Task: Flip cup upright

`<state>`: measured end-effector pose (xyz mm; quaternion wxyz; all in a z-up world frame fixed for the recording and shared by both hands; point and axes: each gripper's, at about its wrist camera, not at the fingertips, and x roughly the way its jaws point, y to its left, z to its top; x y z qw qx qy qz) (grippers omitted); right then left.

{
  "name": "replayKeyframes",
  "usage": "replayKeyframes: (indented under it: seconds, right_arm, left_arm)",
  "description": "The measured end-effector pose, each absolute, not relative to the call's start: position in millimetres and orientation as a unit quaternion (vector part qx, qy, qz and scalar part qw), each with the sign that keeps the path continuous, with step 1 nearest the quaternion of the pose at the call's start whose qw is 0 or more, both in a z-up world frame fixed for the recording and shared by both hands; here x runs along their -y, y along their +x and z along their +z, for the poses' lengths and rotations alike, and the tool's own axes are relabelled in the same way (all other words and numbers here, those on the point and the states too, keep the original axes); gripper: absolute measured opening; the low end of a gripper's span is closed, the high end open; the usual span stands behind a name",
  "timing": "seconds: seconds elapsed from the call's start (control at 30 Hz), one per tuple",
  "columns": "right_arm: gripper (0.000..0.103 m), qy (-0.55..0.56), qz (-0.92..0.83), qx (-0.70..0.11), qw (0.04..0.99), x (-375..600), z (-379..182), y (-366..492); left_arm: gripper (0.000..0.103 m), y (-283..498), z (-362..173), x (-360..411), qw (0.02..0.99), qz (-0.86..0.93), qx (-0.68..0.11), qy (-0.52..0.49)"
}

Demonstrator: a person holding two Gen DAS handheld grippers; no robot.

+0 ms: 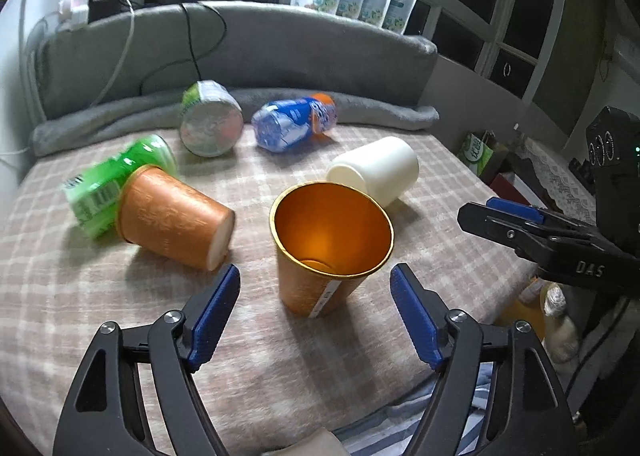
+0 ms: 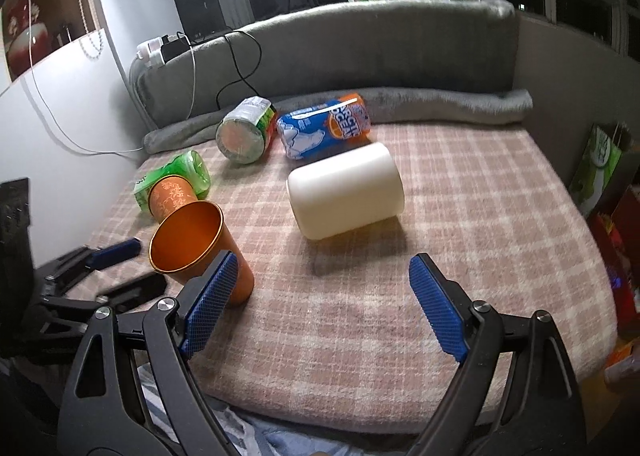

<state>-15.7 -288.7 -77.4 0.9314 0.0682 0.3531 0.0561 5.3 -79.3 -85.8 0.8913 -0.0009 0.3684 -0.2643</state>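
Note:
An orange metal cup (image 1: 320,252) stands upright, mouth up, on the checked blanket; it also shows in the right wrist view (image 2: 196,248). My left gripper (image 1: 316,308) is open, its blue pads on either side of the cup and apart from it. A second orange cup (image 1: 172,215) lies on its side to the left, also seen in the right wrist view (image 2: 170,195). A white cup (image 2: 344,195) lies on its side in the middle. My right gripper (image 2: 324,304) is open and empty, nearer than the white cup; it shows in the left wrist view (image 1: 516,219).
A green bottle (image 1: 108,183), a round tub (image 1: 210,119) and a blue-orange bottle (image 1: 296,121) lie on the blanket (image 2: 460,215) behind the cups. A grey rolled cushion (image 2: 360,51) borders the back. The bed's edge drops off at the right.

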Motion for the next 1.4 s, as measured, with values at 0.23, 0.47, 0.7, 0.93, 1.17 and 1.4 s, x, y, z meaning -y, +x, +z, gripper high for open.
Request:
replayKeyframes:
  seconds: [0.23, 0.47, 0.7, 0.93, 1.17, 1.4]
  right_arm:
    - [0.092, 0.042, 0.042, -0.327, 0.943, 281, -73, -21]
    - [0.097, 0.019, 0.021, -0.294, 0.955, 274, -64, -26]
    - [0.097, 0.01, 0.002, -0.278, 0.961, 273, -62, -28]
    - [0.103, 0.001, -0.027, -0.241, 0.97, 274, -52, -34]
    - [0.103, -0.014, -0.053, -0.208, 0.977, 272, -44, -39]
    - [0.103, -0.004, -0.061, -0.196, 0.979, 276, -39, -41]
  left_arm:
    - [0.08, -2, -70, 57, 0.917, -0.225, -0.331, -0.01]
    - [0.08, -7, -51, 37, 0.947, -0.168, -0.273, -0.015]
    - [0.081, -7, -45, 28, 0.956, -0.147, -0.254, -0.019]
    - [0.083, -15, -35, 25, 0.971, -0.116, -0.21, -0.005]
    - [0.084, -20, -22, 19, 0.981, -0.089, -0.17, -0.008]
    - [0.085, -20, -19, 16, 0.983, -0.079, -0.162, -0.016]
